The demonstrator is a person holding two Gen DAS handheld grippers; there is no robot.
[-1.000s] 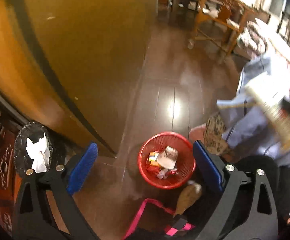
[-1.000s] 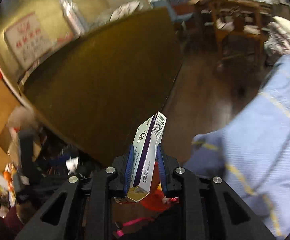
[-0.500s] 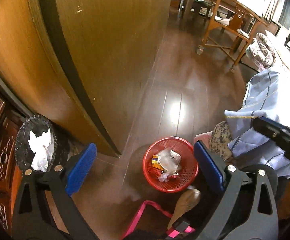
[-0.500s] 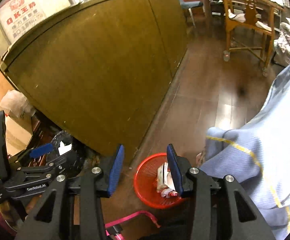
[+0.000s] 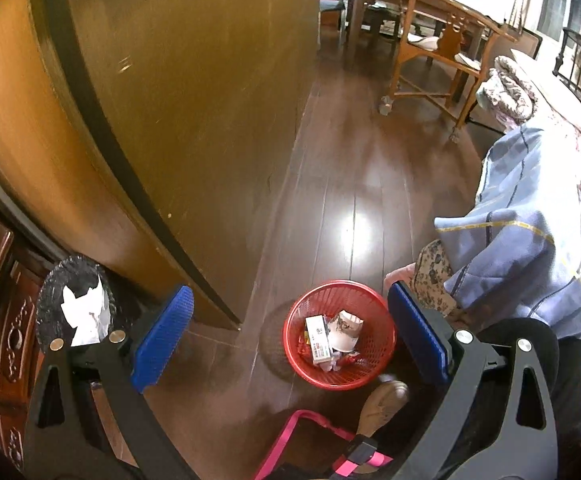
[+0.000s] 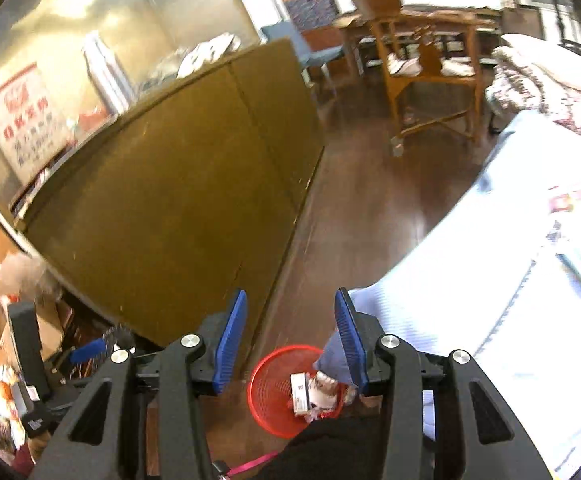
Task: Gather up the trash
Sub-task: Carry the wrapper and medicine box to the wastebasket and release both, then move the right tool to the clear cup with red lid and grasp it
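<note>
Right claw (image 6: 290,344) opening, empty; cabinet (image 6: 170,216) beside basket (image 6: 266,392).

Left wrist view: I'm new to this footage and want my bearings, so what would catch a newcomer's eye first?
The red mesh basket on the dark wooden floor, low in the middle, stands out, with a white carton and crumpled paper in it. Left of it looms a big brown cabinet. The left gripper frames the basket with wide-open blue pads, nothing between them.
</note>
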